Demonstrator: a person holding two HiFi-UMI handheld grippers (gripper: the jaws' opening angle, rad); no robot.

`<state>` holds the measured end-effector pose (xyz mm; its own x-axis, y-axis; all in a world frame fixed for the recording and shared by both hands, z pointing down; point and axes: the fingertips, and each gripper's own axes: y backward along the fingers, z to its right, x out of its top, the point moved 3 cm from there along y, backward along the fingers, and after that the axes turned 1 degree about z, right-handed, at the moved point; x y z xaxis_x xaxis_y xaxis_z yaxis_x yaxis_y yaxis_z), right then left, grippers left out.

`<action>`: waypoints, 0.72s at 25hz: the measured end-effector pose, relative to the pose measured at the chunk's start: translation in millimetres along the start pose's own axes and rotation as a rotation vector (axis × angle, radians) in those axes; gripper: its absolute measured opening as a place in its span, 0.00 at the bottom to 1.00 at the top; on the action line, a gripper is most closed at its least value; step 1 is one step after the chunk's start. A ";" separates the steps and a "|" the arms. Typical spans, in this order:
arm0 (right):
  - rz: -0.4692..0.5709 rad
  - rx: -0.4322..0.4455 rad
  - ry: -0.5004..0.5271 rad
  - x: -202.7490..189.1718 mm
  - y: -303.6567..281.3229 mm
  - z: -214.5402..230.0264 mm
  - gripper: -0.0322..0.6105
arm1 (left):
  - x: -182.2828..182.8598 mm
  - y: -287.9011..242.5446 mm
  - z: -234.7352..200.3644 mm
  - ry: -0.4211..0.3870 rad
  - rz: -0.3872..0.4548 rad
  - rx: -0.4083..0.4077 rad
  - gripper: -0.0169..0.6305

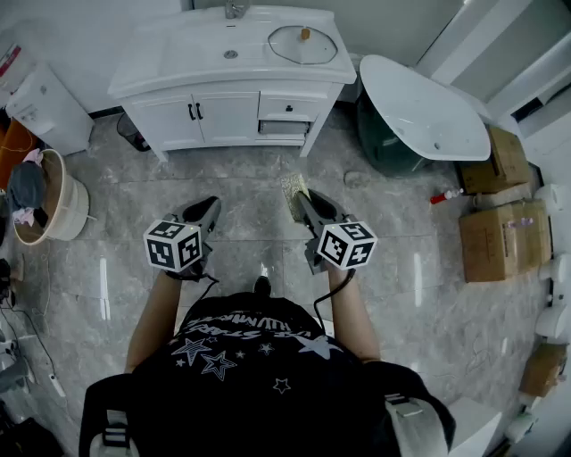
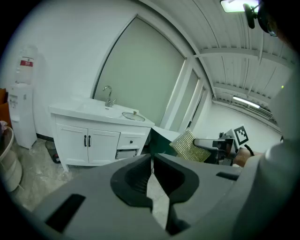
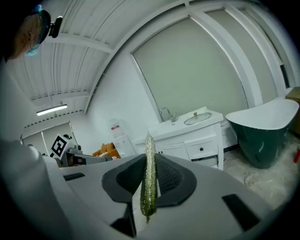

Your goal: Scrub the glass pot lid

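Left gripper (image 2: 152, 158): fingers pressed together at the tips with nothing between them, held out over the tiled floor (image 1: 134, 205).
Right gripper (image 3: 150, 161): fingers pinching a gold-green scrub pad (image 3: 149, 183), which stands edge-on between them and pokes out past the tips.
Glass pot lid (image 1: 302, 44): lying flat, knob up, on top of the white vanity (image 1: 201, 112). It is well ahead of both pairs of fingers and nearer the right pair's line than the left's.
Beside the lid: the basin (image 1: 214, 49) and tap (image 1: 234, 9), on the side toward the left fingers.
Off past the right fingers: a green and white bathtub (image 1: 428, 112).
Contact: none; pad and lid are well apart.
Done so far: as I judge it, only the pad is ready in the right fingers. The lid looks untouched, though I can't tell from here whether it is wet or soapy.
Left to do: seemingly everything that matters. That means closing the gap to the vanity, likely steadying the lid with the left fingers, and working the pad over the glass.
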<state>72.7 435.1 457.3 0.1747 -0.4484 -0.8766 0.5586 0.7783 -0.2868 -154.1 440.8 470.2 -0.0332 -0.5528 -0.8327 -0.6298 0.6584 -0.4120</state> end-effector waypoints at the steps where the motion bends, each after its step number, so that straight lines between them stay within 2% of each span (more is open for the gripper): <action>1: -0.001 0.001 0.003 -1.1 -2.5 -4.6 0.15 | -0.1 3.9 -3.8 0.000 0.001 0.001 0.06; 11: -0.015 -0.002 0.005 -13.6 -9.9 -34.3 0.15 | -4.2 23.6 -18.8 0.001 -0.012 -0.018 0.06; 18: -0.011 -0.022 -0.001 -13.7 -1.6 -30.3 0.15 | -11.2 18.0 -12.3 0.016 -0.032 -0.038 0.06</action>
<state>44.9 453.4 458.1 0.1696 -0.4570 -0.8731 0.5428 0.7828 -0.3043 -174.6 452.6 476.6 -0.0247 -0.5818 -0.8130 -0.6596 0.6206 -0.4240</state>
